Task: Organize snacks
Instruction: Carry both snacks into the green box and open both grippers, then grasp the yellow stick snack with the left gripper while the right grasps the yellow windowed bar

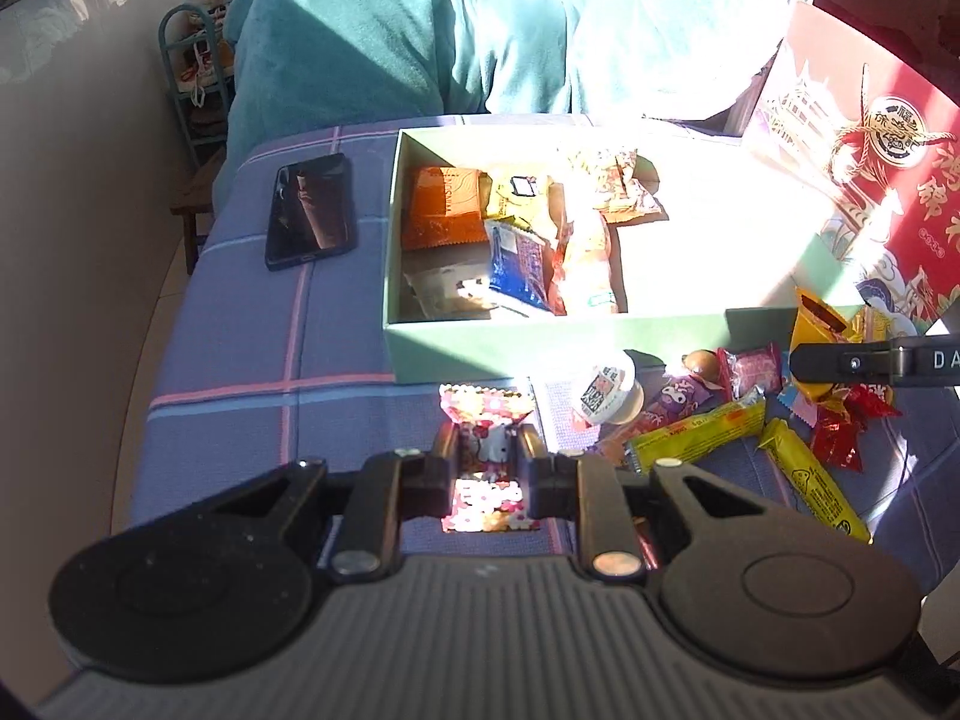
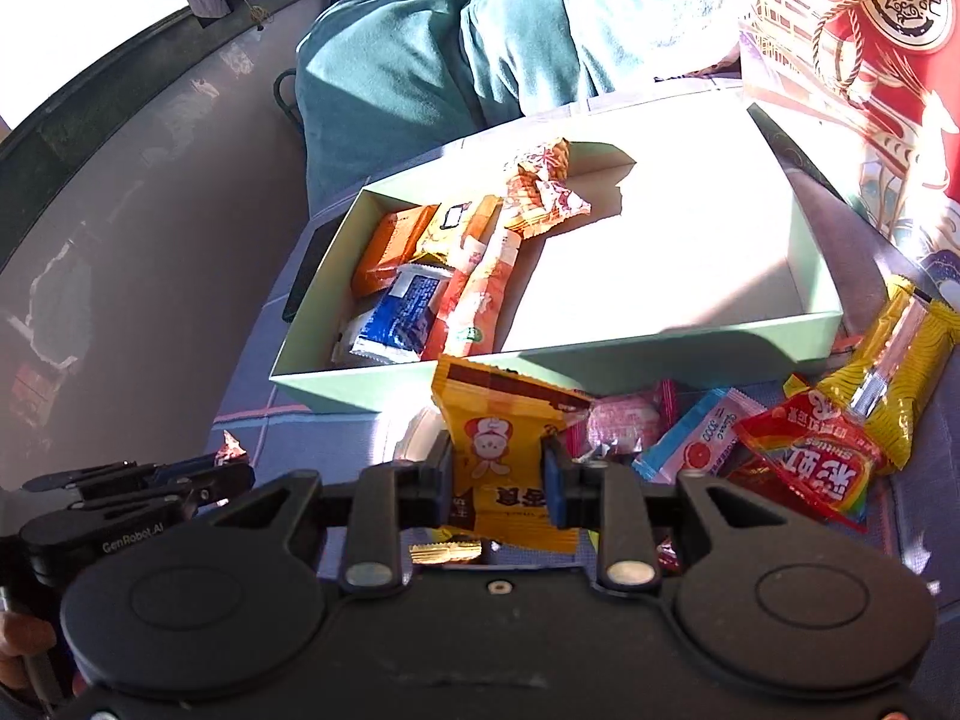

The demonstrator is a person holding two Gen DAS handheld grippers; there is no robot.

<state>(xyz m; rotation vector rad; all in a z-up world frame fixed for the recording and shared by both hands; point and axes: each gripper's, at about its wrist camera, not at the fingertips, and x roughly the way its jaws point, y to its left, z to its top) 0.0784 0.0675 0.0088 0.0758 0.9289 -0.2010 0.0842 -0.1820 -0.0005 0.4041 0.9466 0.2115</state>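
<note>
Here, view by view, is what we see.

Left wrist view, fingers: our left gripper point(image 1: 486, 450) is pinched on a small pink-and-white cartoon-cat candy wrapper point(image 1: 487, 450), pads pressing its two sides.
Left wrist view, held packet: it stands up between the fingers, long axis running from six to twelve o'clock, its crimped top end poking past the tips.
Left wrist view, target: the pale green open cardboard box point(image 1: 540, 336) sits at twelve o'clock from the fingertips, its near wall just beyond the wrapper; packets fill its left half, the right half is bare and sunlit.
Left wrist view, surroundings: a black phone point(image 1: 312, 213) lies at ten o'clock on the purple plaid cloth point(image 1: 252, 330); loose snacks spread at three o'clock.

Right wrist view, fingers: our right gripper point(image 2: 499, 468) is clamped on a yellow-orange plastic snack packet with a cartoon figure point(image 2: 501, 438), pads squeezing its middle.
Right wrist view, held packet: its long axis runs from six to twelve o'clock, top edge leaning toward the box.
Right wrist view, target: the box's near wall lies at twelve o'clock, right behind the packet's top.
Right wrist view, pile: a red rainbow-printed candy bag point(image 2: 810, 450) and a yellow noodle-pattern packet point(image 2: 900, 360) wait at two to three o'clock.

Judgement: both loads need carrying over the near wall; we think the right hand sits nearer the empty half.
</note>
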